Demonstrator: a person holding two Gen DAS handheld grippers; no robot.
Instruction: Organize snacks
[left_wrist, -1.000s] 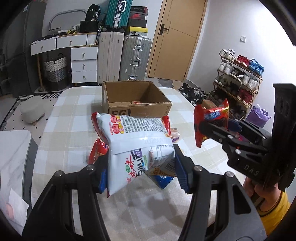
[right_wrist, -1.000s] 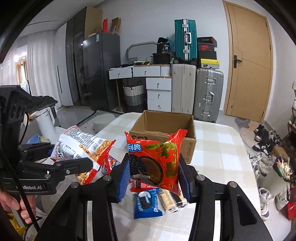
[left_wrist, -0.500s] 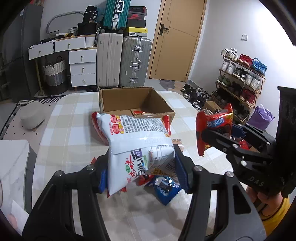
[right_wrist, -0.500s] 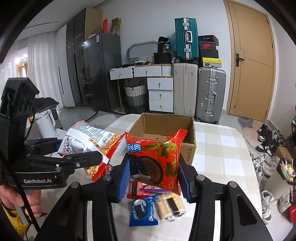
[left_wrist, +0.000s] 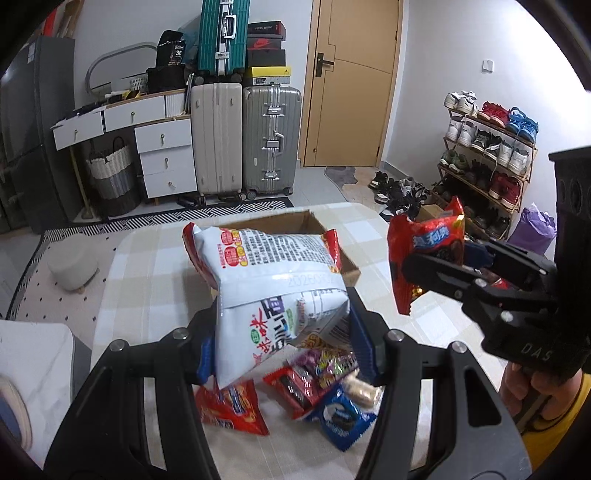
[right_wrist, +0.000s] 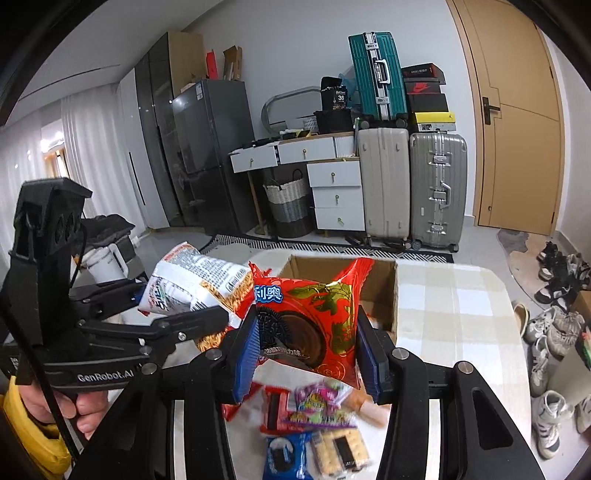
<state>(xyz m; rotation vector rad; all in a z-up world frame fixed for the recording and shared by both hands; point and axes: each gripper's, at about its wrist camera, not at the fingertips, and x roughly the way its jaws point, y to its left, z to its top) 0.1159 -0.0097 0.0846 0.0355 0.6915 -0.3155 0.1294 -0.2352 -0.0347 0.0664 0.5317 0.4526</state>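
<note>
Main risk judged here: both bags were puffy and pinched low, so either could slip or swing out before reaching the cardboard box (right_wrist: 380, 291). The two bags also sat just beside each other in the right wrist view, so a bump between them or between the tools looked possible. Box mouth was largely hidden behind the bags, so a blind drop could catch the rim or land on the checkered table (right_wrist: 461, 306).

Left gripper (left_wrist: 282, 347) was clamped on the white noodle bag (left_wrist: 273, 280), blue pads squeezing its lower part, bag rising up and forward out of the claw, held over the loose pile. Right gripper (right_wrist: 306, 354) was pinching the red Oreo pie bag (right_wrist: 314, 317) by its sides, bag upright, in front of the box.

Loose snacks lay below both claws: blue Oreo pack (left_wrist: 345, 419), red snack pack (left_wrist: 232, 406), sandwich crackers (right_wrist: 340, 452).
</note>
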